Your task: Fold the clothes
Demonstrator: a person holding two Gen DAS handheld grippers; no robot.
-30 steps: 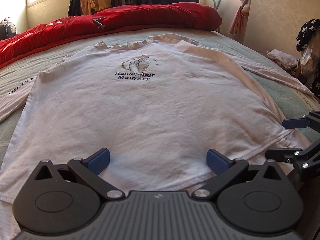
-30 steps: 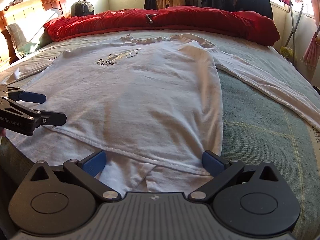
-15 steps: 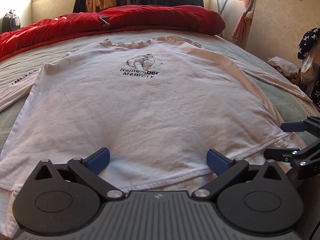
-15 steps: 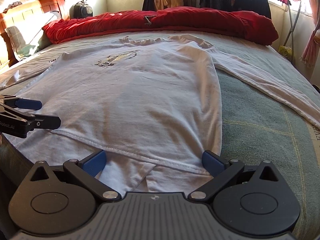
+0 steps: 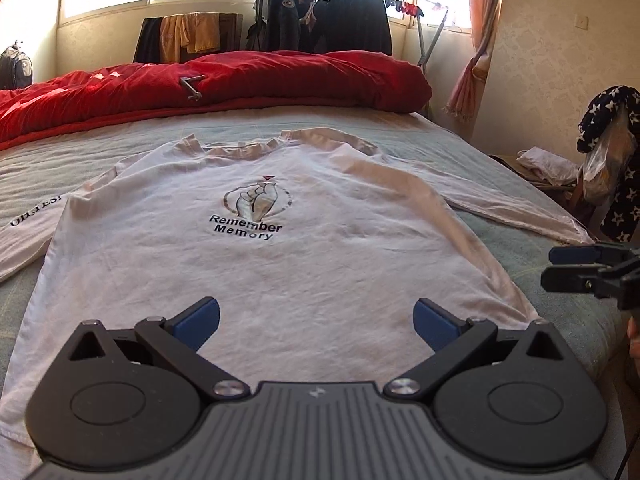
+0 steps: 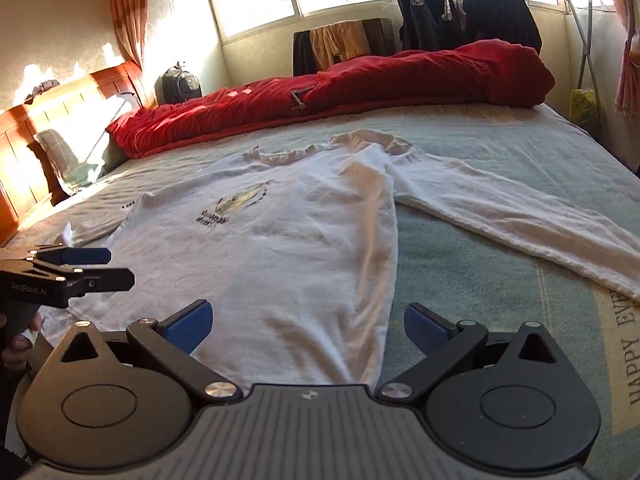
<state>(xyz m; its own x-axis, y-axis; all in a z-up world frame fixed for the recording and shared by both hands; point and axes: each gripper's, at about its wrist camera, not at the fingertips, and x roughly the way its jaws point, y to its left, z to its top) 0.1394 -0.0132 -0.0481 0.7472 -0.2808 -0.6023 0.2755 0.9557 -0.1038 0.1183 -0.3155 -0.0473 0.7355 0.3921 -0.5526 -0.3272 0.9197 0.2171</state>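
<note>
Two grippers hang above the near end of a white long-sleeved shirt (image 5: 280, 264) spread face up on the bed (image 5: 520, 184), and neither holds anything.

From the left wrist view, the left gripper (image 5: 316, 318) has its jaws spread wide over the lower part of the shirt, clear of the cloth as far as one can judge. The collar lies far off toward the red quilt (image 5: 224, 80), the print faces up, and one sleeve runs out to each side. The right gripper (image 5: 560, 266) shows at the right edge, past the shirt's side seam and over bare bed; its fingers are seen edge-on there, so that view alone does not settle how they stand.

From the right wrist view, the right gripper (image 6: 306, 326) is plainly spread too, poised over the shirt's near right corner. The right sleeve (image 6: 520, 224) stretches away across the sheet, well apart from the body. The left gripper (image 6: 102, 268) sits at the left edge over the shirt's far side, a hand (image 6: 18, 344) beneath it.

Nothing looks folded yet, so the step in hand is probably the first grasp. To do it well, each gripper should come down on one point of the same side, one nearer the hem and one nearer the shoulder, pinching both layers. Lifting the two together and carrying the side over evenly should keep the fold straight, with the sleeve brought in before the body is doubled.
</note>
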